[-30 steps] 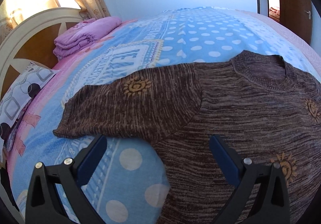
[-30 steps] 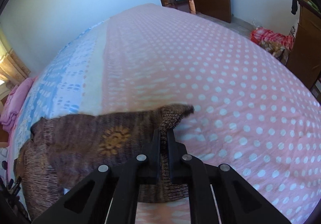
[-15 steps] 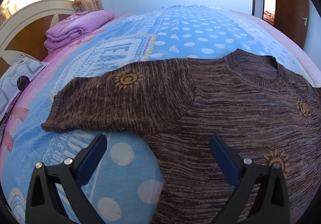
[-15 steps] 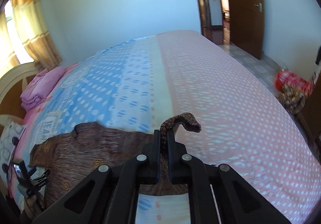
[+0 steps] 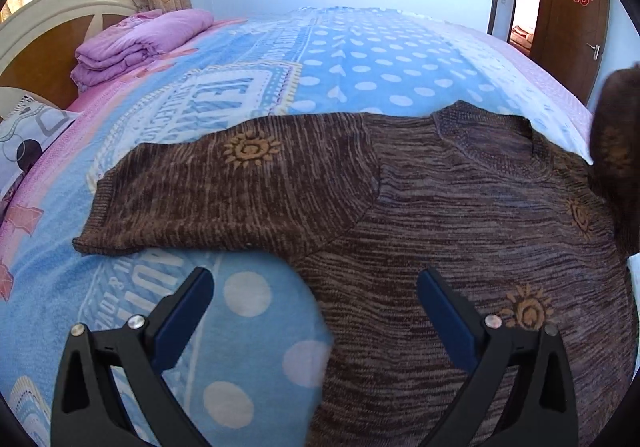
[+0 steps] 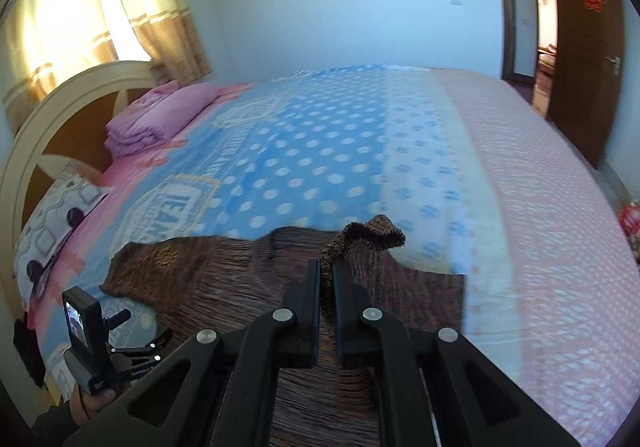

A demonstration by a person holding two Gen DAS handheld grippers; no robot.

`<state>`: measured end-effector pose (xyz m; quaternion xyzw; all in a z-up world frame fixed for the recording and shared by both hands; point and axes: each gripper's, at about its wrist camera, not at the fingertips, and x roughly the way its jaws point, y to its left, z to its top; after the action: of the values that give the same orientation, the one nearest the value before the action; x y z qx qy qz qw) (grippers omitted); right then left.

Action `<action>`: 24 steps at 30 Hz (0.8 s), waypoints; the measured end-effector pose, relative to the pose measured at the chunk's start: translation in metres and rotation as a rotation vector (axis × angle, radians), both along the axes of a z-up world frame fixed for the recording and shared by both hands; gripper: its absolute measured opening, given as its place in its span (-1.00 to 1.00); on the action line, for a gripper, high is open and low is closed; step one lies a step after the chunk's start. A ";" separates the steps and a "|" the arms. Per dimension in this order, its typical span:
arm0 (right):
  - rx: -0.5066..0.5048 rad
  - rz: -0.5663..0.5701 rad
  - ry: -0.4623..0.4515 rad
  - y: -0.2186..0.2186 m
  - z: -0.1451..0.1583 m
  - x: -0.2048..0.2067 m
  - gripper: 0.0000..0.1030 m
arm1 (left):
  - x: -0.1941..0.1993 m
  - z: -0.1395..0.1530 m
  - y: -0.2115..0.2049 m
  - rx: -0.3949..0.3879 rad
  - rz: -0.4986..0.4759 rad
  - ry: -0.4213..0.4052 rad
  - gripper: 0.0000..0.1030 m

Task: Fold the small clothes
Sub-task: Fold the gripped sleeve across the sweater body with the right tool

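Note:
A brown knitted sweater (image 5: 460, 215) with orange sun motifs lies flat on the bed, its left sleeve (image 5: 224, 191) spread out to the left. My left gripper (image 5: 316, 287) is open and empty, just above the sweater's lower left side. My right gripper (image 6: 327, 267) is shut on the right sleeve's cuff (image 6: 372, 233) and holds it lifted above the sweater body (image 6: 224, 287). The lifted sleeve shows at the right edge of the left wrist view (image 5: 616, 159). The left gripper also shows in the right wrist view (image 6: 120, 343).
The bed has a blue dotted blanket (image 5: 360, 67) and a pink dotted cover (image 6: 560, 207). A folded purple quilt (image 5: 136, 43) and a patterned pillow (image 5: 24, 135) lie by the headboard (image 6: 48, 119). A brown door (image 6: 580, 47) stands at the right.
My right gripper has carried the right sleeve up and to the left, over the sweater body. My left gripper has shifted slightly and stays open.

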<state>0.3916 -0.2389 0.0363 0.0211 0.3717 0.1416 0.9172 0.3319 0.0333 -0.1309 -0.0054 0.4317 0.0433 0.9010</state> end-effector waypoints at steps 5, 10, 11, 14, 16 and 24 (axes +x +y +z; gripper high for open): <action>0.112 0.134 0.101 0.063 -0.070 0.028 -0.87 | 0.000 0.010 0.001 0.003 0.005 0.005 1.00; 0.237 0.209 0.186 0.068 -0.114 0.010 0.03 | -0.001 0.019 -0.002 -0.004 -0.022 0.015 0.92; 0.222 0.212 0.178 0.061 -0.115 0.000 0.03 | -0.001 0.021 -0.005 -0.006 -0.029 0.016 0.92; 0.156 0.181 0.169 0.028 -0.117 -0.028 0.03 | 0.004 0.024 -0.023 -0.023 -0.072 0.018 0.91; 0.099 0.125 0.157 -0.002 -0.117 -0.047 0.09 | 0.010 0.027 -0.041 -0.028 -0.107 0.013 0.86; 0.087 -0.010 0.100 -0.089 -0.127 -0.099 0.25 | 0.042 0.007 -0.110 -0.108 -0.221 0.091 0.32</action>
<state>0.2925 -0.3278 -0.0912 0.0697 0.4104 0.1520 0.8965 0.3740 -0.0763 -0.1236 -0.0044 0.4716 -0.0791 0.8782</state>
